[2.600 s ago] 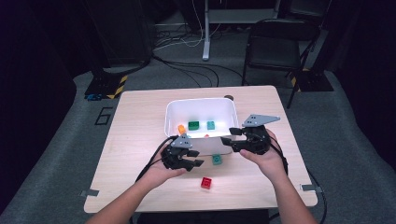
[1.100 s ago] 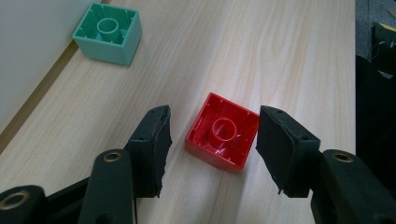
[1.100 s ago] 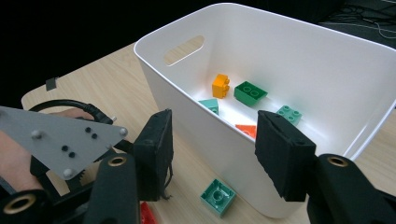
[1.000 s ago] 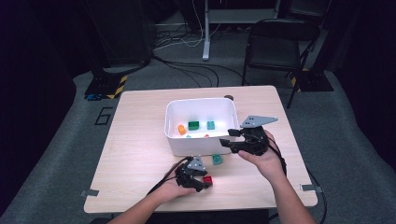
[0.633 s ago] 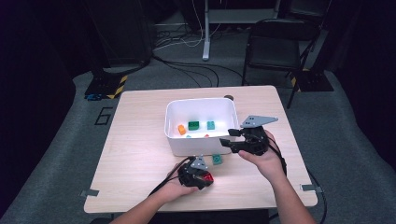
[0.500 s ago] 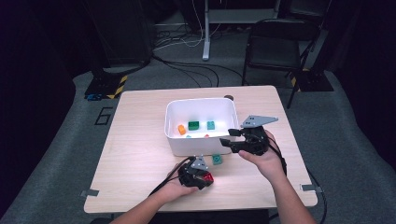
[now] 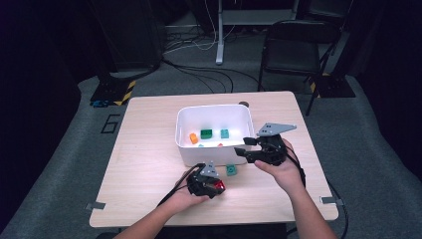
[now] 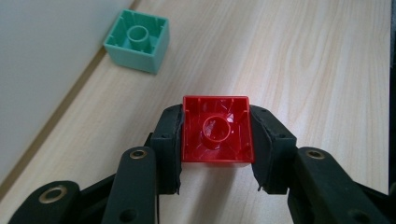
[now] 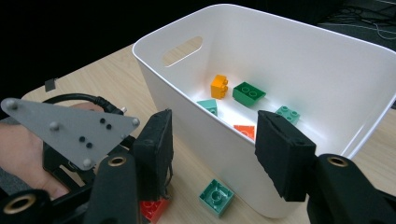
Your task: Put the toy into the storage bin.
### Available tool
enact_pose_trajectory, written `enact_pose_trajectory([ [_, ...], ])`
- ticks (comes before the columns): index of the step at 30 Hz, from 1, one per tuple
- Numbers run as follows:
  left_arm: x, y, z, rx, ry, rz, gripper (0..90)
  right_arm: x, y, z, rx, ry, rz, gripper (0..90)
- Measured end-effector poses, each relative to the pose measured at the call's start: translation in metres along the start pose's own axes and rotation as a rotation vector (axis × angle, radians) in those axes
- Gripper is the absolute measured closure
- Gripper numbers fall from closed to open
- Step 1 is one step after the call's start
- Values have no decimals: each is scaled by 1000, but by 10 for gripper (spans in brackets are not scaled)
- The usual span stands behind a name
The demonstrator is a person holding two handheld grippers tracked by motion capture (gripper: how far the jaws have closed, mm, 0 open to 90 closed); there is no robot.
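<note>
Left gripper view has the left tool (image 8: 215,179) pinching the red toy brick (image 8: 216,130), upside down on the table (image 8: 308,70); its jaws have just been closing on it. I'd lift straight up, then clear the white bin (image 7: 211,132) rim. Right tool (image 9: 212,154) hangs spread, holding nothing. No readable writing anywhere.

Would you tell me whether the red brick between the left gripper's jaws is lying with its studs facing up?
No, the red brick lies upside down, its hollow underside and centre tube facing the camera.
</note>
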State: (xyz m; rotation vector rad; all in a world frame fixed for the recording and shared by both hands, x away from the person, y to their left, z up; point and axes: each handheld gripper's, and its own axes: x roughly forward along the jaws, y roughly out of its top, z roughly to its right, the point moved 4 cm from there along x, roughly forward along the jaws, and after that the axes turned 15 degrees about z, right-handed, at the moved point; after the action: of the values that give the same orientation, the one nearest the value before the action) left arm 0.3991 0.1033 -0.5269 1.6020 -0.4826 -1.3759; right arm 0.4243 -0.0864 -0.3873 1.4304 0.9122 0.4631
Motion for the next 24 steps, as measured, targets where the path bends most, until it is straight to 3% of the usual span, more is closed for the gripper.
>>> enact_pose_trajectory([
  [11, -17, 15, -10, -19, 25, 13, 581, -1, 0, 1, 0, 1, 2, 460],
  [24, -48, 53, -15, -14, 42, 48, 581, -2, 1, 2, 2, -1, 8, 460],
])
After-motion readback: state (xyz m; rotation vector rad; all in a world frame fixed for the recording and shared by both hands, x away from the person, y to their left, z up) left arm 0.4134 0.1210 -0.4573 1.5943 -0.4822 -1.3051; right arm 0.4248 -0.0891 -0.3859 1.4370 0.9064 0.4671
